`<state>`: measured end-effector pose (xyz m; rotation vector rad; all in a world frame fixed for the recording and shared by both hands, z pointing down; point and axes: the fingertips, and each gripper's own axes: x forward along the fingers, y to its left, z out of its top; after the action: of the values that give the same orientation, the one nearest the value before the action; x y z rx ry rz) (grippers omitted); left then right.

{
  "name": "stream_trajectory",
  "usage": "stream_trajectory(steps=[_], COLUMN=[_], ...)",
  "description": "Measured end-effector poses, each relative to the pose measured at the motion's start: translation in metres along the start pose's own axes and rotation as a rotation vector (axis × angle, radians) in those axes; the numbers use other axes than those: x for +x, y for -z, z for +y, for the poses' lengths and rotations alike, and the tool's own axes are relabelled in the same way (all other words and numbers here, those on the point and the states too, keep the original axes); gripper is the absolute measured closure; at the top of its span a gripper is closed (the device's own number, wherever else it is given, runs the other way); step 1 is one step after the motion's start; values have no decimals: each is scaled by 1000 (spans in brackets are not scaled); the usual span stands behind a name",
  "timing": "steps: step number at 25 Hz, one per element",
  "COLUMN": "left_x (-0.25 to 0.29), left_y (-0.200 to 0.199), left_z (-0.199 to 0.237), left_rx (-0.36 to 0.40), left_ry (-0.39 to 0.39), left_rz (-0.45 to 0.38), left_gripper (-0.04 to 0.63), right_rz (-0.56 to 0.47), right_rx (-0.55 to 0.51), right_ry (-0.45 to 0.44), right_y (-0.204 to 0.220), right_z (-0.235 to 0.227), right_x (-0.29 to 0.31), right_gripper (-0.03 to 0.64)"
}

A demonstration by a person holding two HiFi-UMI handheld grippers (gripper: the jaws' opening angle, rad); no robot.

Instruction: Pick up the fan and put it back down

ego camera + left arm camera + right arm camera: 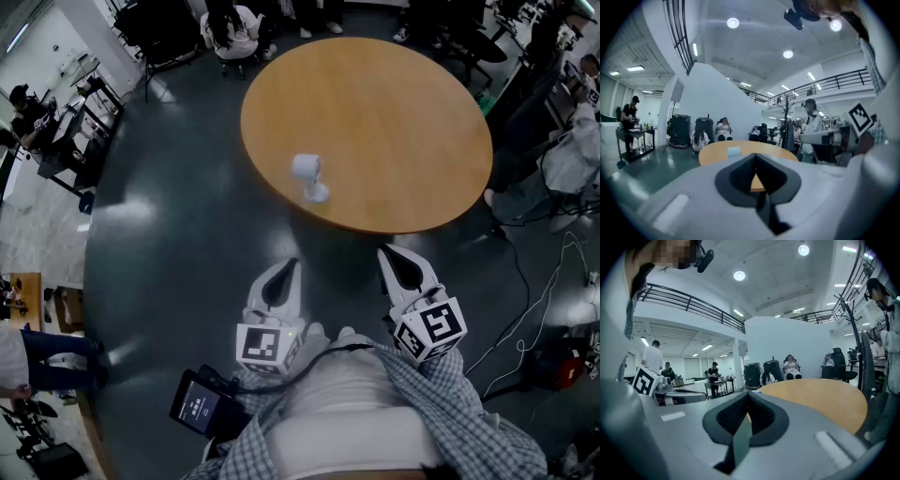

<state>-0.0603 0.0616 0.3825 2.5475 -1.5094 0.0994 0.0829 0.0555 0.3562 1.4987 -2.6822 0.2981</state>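
A small white fan stands upright on the round wooden table, near its front-left edge. My left gripper and right gripper hover side by side over the dark floor, short of the table's near edge and close to my body. Both are shut with nothing between their jaws. In the left gripper view the fan shows as a pale block on the table, beyond the closed tips of the left gripper. The right gripper view has the closed right gripper in front of the table.
People sit on chairs beyond the table's far side. Another person is at the right, close to the table's edge. Cables trail over the floor at the right. Desks with equipment stand at the left.
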Motion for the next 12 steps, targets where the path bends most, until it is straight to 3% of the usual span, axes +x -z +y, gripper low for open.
stream_trajectory(steps=[12], left_x=[-3], left_y=[-3], left_z=[4], left_rx=[-3], left_ry=[-8], left_rz=[5], left_gripper=[595], right_rz=[0], right_rx=[3], right_ry=[-7], right_y=[-2], right_z=[4], right_x=[5], right_gripper=[614])
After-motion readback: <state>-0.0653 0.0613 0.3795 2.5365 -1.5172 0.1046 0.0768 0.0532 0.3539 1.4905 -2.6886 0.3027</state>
